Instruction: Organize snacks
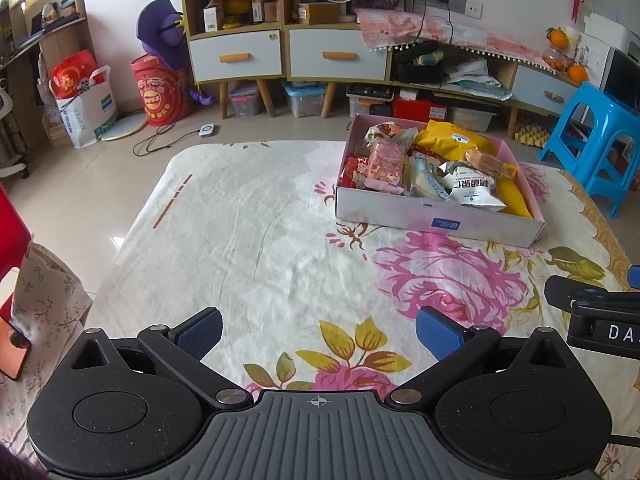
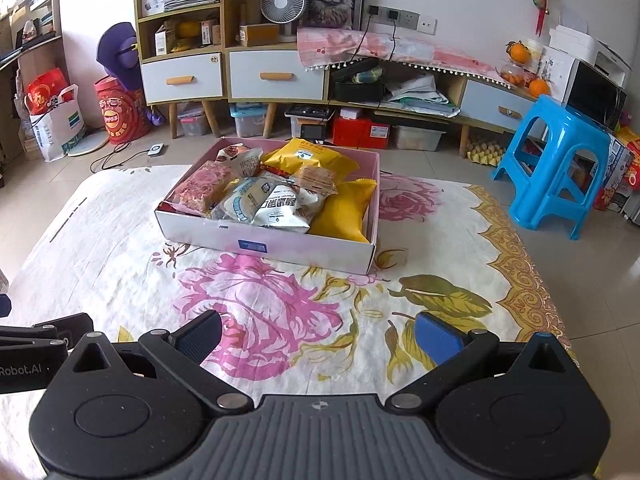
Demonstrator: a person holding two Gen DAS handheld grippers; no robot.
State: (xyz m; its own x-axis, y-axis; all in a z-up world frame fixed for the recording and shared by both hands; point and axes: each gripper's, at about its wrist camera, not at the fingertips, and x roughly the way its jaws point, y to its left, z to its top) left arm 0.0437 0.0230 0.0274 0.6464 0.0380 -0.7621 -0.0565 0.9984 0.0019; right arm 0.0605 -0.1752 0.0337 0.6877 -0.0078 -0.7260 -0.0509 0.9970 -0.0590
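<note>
Left gripper [image 1: 319, 330] spread wide, empty; right gripper [image 2: 319, 334] same, both low over floral sheet [image 2: 120, 264]. Snacks [image 2: 276, 188] heaped inside pink box [image 2: 264, 242] ahead, nearer right gripper. No loose packets on sheet. Looks essentially done, or sorting within box not yet started.

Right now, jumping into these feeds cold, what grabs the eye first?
The pink box heaped with snack packets, a yellow bag at its right end, sits on the flowered cloth ahead. Both grippers, left and right, hover open and empty over the cloth. A bright blue stool stands on the floor to the right.
</note>
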